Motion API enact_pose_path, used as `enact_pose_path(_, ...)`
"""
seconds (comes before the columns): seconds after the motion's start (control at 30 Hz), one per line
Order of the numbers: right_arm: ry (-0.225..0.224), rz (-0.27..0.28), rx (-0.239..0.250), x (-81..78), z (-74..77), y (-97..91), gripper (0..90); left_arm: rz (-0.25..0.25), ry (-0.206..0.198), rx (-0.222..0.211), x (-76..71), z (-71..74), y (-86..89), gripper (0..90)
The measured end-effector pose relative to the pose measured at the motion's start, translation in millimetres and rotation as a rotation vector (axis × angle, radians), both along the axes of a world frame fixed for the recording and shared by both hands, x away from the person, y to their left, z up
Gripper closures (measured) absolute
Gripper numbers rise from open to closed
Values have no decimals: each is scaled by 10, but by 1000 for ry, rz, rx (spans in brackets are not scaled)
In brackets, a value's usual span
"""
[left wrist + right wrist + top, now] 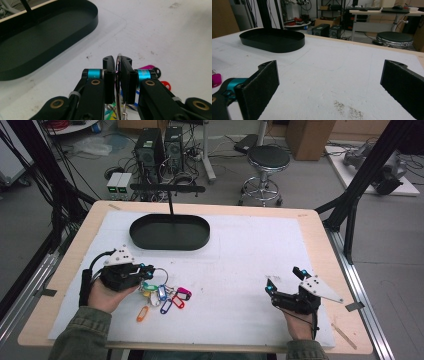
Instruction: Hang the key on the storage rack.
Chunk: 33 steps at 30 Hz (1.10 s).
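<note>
The left gripper (148, 268) is clamped on the metal key ring (118, 82): in the left gripper view its jaws stand nearly together with the thin wire of the ring pinched edge-on between the pads. The ring and its bunch of coloured key tags (165, 296) lie on the white mat (240, 265) at about eight o'clock from the table's centre, the tags fanned out toward four o'clock from the left gripper. The black oval tray (170, 232) sits at eleven o'clock, well apart from the bunch. The right gripper (282, 280) rests at four o'clock with its jaws spread wide and nothing between them. Assessment: the load is light, but the ring is thin, hard and smooth, so it may pivot or slip in the pads. The tags are loosely hung plastic and will likely swing and trail when lifted. The ring itself is the sound hold, taken across the wire as now; a single tag would be a poor one.
</note>
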State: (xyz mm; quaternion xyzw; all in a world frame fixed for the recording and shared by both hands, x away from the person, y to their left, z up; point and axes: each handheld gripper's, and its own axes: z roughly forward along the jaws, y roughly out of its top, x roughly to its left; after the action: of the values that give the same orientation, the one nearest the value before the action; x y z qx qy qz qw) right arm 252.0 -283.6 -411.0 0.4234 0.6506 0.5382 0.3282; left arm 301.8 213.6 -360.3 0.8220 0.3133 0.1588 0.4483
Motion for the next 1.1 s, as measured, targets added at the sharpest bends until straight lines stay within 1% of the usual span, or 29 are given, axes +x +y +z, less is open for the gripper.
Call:
enact_pose_path(0.03,-1,-1,0,0,-1,0,8,2,-3,-3,9,22,4,824)
enact_pose_path(0.1,-1,-2,0,0,0,1,8,-15,-9,-7,33,81,15,824)
enact_pose_path(0.2,-3,-3,-4,1,-2,2,8,-35,-34,-1,47,170,17,824)
enact_pose_path(0.27,-3,-2,-4,1,-2,2,8,-43,-38,4,62,220,17,824)
enact_pose_path(0.4,-4,-3,-4,1,-3,1,8,-59,-46,-5,121,307,24,824)
enact_pose_path(0.6,-1,-4,-2,-1,-2,-1,8,-62,-50,1,217,440,28,825)
enact_pose_path(0.7,-2,-4,-3,-1,-2,-2,8,-69,-49,-15,288,543,42,825)
enact_pose_path(0.87,2,-11,5,-9,-2,-14,8,-80,-60,-34,409,713,75,825)
enact_pose_path(0.9,-10,-11,0,-3,-4,-22,8,-76,-57,-41,437,740,79,825)
enact_pose_path(1.0,-3,-15,4,-11,-1,-28,8,-77,-57,-42,523,816,102,826)
enact_pose_path(1.03,-7,-16,1,-9,-1,-32,8,-77,-51,-52,553,837,111,826)
enact_pose_path(1.1,-8,-19,-1,-5,-2,-39,8,-78,-47,-47,616,882,133,826)
